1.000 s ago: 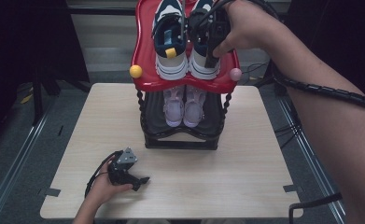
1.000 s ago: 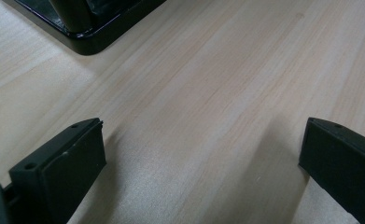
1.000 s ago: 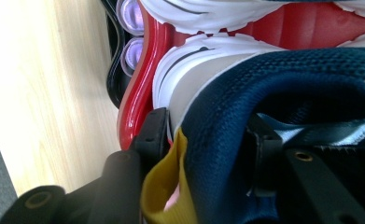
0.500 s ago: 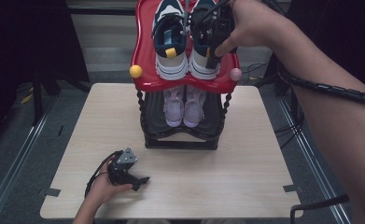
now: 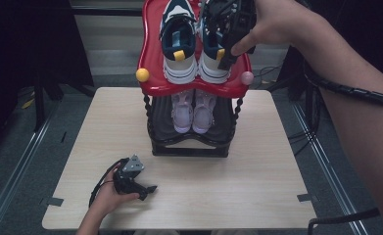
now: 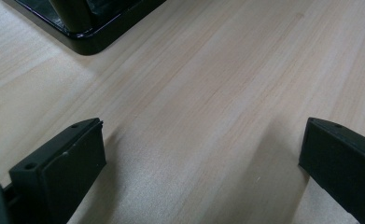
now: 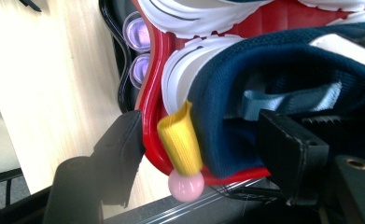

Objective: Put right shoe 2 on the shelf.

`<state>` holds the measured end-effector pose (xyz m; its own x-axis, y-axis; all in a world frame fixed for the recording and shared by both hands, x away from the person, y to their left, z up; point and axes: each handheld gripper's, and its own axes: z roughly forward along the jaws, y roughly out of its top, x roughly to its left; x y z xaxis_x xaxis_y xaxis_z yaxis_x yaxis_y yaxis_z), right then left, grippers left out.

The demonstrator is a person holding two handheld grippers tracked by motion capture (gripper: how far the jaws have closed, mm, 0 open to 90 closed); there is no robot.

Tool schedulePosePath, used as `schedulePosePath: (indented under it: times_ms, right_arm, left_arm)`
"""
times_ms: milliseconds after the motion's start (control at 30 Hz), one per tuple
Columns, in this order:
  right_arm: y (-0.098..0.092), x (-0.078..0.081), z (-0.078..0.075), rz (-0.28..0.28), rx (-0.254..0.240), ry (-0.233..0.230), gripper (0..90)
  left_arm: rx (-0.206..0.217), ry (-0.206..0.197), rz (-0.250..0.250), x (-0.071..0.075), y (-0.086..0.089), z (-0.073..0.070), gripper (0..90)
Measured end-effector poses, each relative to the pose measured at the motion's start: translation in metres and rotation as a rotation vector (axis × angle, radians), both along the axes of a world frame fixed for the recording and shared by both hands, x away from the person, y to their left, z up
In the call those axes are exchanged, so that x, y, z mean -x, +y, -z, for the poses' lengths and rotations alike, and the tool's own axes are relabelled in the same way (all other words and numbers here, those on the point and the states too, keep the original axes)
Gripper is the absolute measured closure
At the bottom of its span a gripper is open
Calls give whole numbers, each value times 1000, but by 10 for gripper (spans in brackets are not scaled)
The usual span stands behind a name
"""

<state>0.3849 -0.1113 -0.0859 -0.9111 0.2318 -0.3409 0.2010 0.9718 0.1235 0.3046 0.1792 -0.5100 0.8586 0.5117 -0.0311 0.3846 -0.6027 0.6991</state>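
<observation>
Two navy and white sneakers stand side by side on the red top tray of a black shoe rack. My right gripper comes down from above at the heel of the right sneaker. In the right gripper view that heel and its yellow pull tab sit between the jaws of the right gripper. One jaw stands outside the red rim, and the jaws have just been opening. The left sneaker stands free. My left gripper lies on the table, open, with bare wood between the jaws of the left gripper.
A pair of lilac sneakers sits on the rack's lower shelf. A yellow ball and a pink ball mark the tray's front corners. The rack stands at the back middle of the wooden table. The black rack base is close by.
The right gripper's jaws have spread wider around the right sneaker's heel, and the hand has shifted slightly toward the back. The left hand and gripper have stayed put.
</observation>
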Motion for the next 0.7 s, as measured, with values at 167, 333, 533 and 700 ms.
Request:
schedulePosePath:
  times_ms: [167, 333, 533, 700]
  right_arm:
    - [-5, 5, -5, 17, -3, 5, 289]
    - [-10, 8, -8, 16, -7, 3, 276]
    - [-15, 15, -11, 24, -18, 9, 273]
    - [-24, 21, -13, 32, -31, 8, 272]
  left_arm:
    - [-1, -2, 1, 0, 0, 0, 0]
    - [-1, -2, 1, 0, 0, 0, 0]
    - [0, 0, 0, 0, 0, 0, 0]
    - [-4, 0, 1, 0, 0, 0, 0]
